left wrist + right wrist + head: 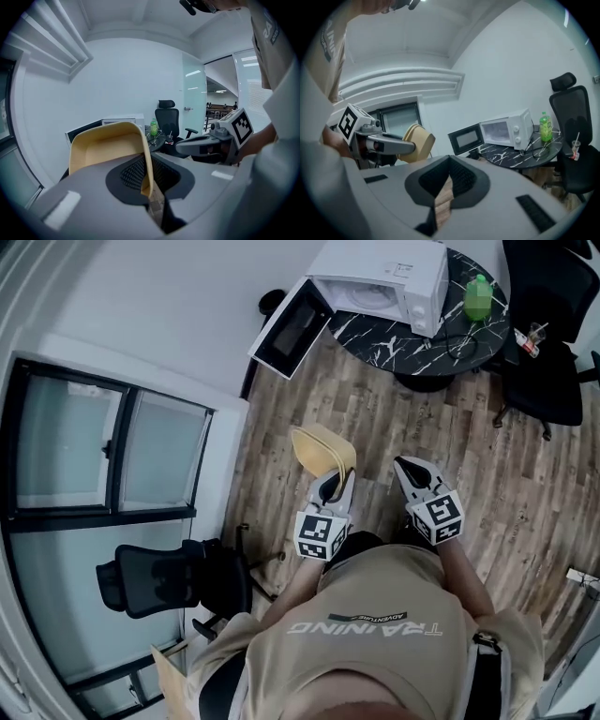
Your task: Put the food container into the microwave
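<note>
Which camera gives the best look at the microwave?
The right gripper view: the microwave faces it, door open, inside visible. The head view shows its top and open door from above; in the left gripper view the container hides most of it.

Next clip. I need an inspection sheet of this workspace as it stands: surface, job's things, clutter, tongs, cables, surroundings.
Surface: round dark marble table, carrying the microwave.
Job's things: white microwave with its door swung open; tan food container held in the air over the wood floor, away from the table.
Clutter: green bottle on the table beside the microwave.
Tongs: left tongs shut on the container's wall; right tongs have their jaws together with nothing between them.
Cables: black cable looped on the table.
Surroundings: black office chair by the table, second chair near the window.
</note>
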The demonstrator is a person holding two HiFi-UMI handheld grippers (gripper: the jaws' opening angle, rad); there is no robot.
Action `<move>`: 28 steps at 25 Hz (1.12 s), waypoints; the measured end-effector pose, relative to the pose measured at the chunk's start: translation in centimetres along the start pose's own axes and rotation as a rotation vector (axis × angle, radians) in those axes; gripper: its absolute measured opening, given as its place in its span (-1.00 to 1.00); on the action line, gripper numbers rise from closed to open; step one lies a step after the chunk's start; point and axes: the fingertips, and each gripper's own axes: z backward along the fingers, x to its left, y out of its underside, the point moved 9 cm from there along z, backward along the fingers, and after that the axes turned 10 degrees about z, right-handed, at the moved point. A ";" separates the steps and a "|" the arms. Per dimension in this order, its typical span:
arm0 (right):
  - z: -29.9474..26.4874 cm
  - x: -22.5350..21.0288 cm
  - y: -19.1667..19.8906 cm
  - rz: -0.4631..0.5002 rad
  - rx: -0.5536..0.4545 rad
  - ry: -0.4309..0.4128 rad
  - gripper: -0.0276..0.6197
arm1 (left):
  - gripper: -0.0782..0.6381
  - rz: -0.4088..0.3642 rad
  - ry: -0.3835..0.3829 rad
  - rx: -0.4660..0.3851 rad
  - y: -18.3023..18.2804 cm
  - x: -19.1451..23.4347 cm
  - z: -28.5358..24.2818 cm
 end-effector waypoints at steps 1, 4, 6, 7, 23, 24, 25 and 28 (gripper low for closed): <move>-0.4 -0.6 0.0 -0.003 0.001 -0.004 -0.88 | -0.70 0.003 -0.003 0.002 -0.3 0.2 -0.7; -1.4 -2.1 0.0 -0.005 0.010 -0.008 -0.88 | -0.70 0.026 0.003 0.009 -0.7 0.6 -2.0; -2.2 -2.7 -0.1 -0.010 0.017 -0.009 -0.88 | -0.70 0.034 0.011 0.017 -0.9 0.9 -2.4; -2.8 -3.1 -0.1 -0.011 0.022 -0.010 -0.88 | -0.70 0.038 0.012 0.022 -0.9 1.2 -2.7; -15.0 -2.7 -6.6 0.113 0.038 0.101 -0.88 | -0.70 0.008 0.236 -0.051 -6.2 14.8 -9.1; -15.7 -2.7 -7.2 0.121 0.040 0.118 -0.88 | -0.70 0.016 0.254 -0.056 -6.5 15.7 -9.6; -16.4 -2.7 -7.6 0.128 0.041 0.137 -0.88 | -0.70 0.021 0.273 -0.057 -6.7 16.6 -10.1; -17.9 -2.9 -8.5 0.131 0.047 0.195 -0.88 | -0.70 0.020 0.330 -0.053 -7.5 18.6 -12.0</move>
